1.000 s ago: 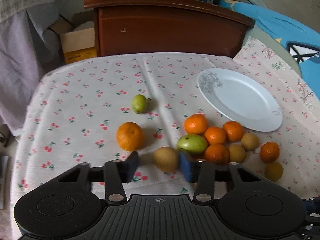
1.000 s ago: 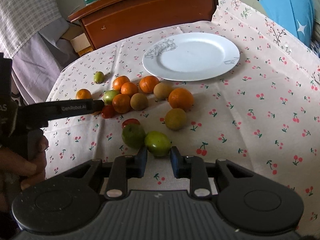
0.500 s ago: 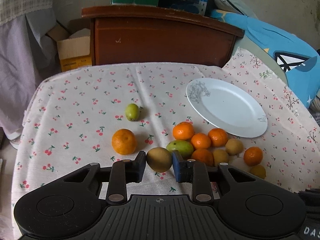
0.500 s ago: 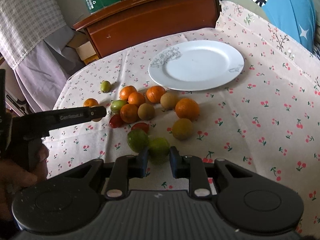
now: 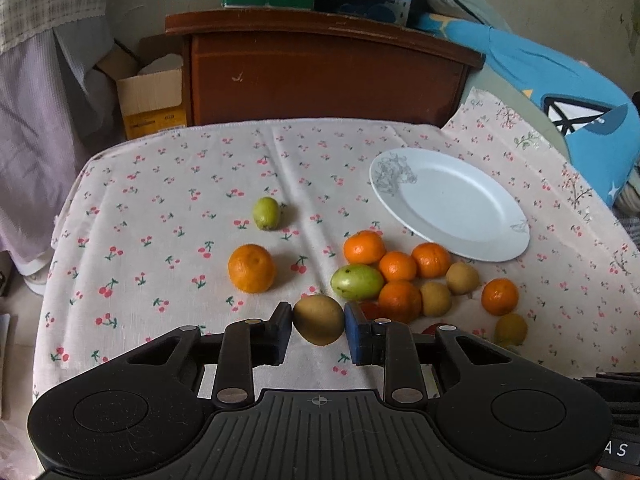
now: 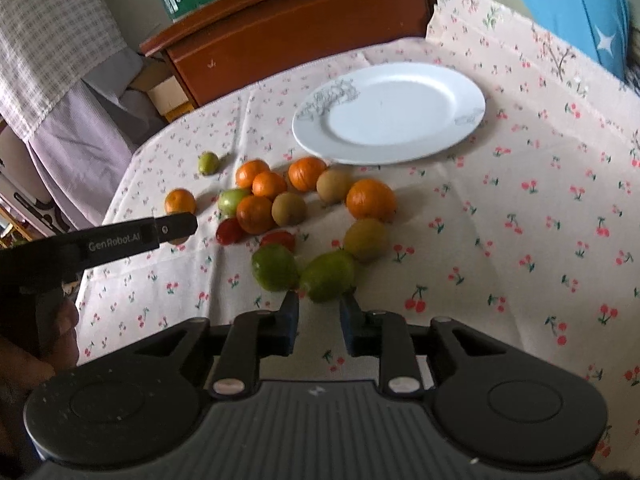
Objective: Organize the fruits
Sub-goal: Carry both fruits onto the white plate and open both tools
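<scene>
"GenRobot.AI" reads in white along the black hand-held gripper (image 6: pixel 176 229) at left of frame; box lettering behind is illegible.

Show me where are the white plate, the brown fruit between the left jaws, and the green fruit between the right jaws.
plate (image 5: pixel 460 208), left wrist view, bare centre.
brown fruit (image 5: pixel 319 319), left wrist view, middle of its skin.
green fruit (image 6: pixel 327 276), right wrist view, middle of its visible side.

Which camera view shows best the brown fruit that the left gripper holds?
The left wrist view: the brown fruit sits large between the left gripper fingers. In the right wrist view that gripper's finger hides it.
</scene>
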